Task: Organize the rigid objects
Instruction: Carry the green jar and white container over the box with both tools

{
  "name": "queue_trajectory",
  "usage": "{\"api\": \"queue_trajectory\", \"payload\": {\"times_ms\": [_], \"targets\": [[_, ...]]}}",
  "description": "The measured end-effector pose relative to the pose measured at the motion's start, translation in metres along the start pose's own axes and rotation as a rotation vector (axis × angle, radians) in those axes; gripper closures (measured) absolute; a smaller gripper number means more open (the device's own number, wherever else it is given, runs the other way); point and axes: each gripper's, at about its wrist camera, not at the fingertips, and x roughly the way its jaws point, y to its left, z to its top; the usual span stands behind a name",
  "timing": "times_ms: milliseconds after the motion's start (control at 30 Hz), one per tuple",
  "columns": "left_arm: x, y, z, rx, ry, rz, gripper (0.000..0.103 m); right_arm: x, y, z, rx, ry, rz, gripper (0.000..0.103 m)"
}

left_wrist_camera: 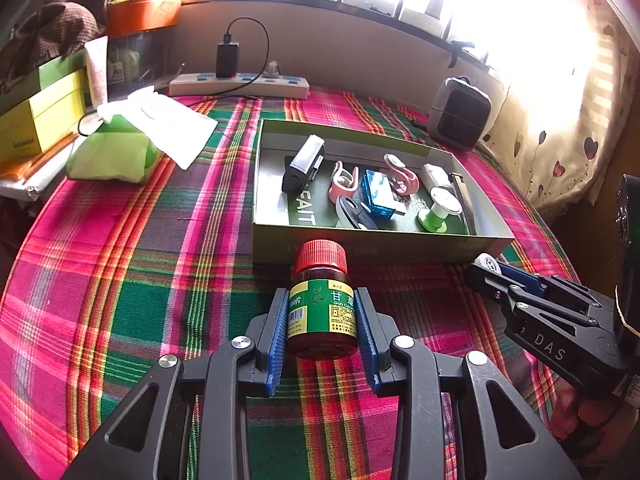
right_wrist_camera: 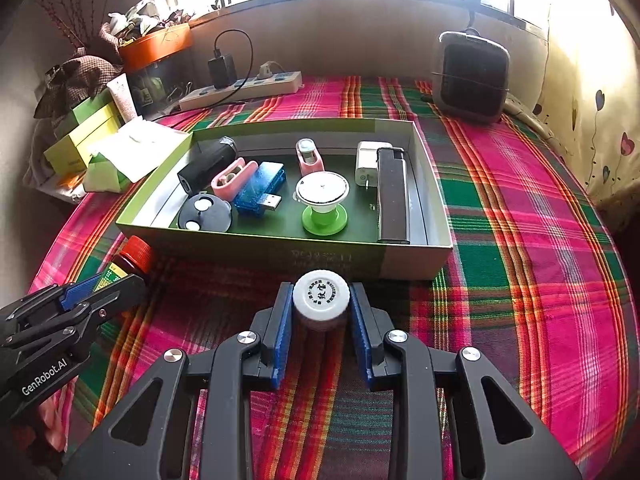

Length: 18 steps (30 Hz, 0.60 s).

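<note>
My left gripper (left_wrist_camera: 322, 300) is shut on a brown medicine bottle (left_wrist_camera: 322, 312) with a red cap and green label, just in front of the green box (left_wrist_camera: 380, 246). My right gripper (right_wrist_camera: 320, 300) is shut on a small white-capped bottle (right_wrist_camera: 321, 295), also in front of the box (right_wrist_camera: 416, 258). The box holds a black case (right_wrist_camera: 208, 162), pink clips (right_wrist_camera: 234, 178), a blue USB device (right_wrist_camera: 258, 188), a green-and-white spool (right_wrist_camera: 322, 200), a white plug (right_wrist_camera: 368, 160) and a dark lighter (right_wrist_camera: 394, 196). The left gripper and red-capped bottle (right_wrist_camera: 132, 258) also show in the right wrist view.
A plaid cloth (right_wrist_camera: 520, 220) covers the round table. A power strip (left_wrist_camera: 240, 84) with a charger lies at the back. A green tissue pack (left_wrist_camera: 116, 148) and yellow boxes (left_wrist_camera: 40, 124) sit at the left. A small heater (right_wrist_camera: 472, 76) stands at the back right.
</note>
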Motion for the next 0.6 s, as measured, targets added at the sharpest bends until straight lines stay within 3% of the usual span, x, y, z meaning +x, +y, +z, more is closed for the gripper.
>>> {"api": "queue_trajectory", "payload": {"times_ms": [600], "targets": [[-0.024,-0.005,0.018,0.03,-0.063,-0.005,0.072,-0.024,-0.001,0.016,-0.016,-0.073,0.019,0.074]]}}
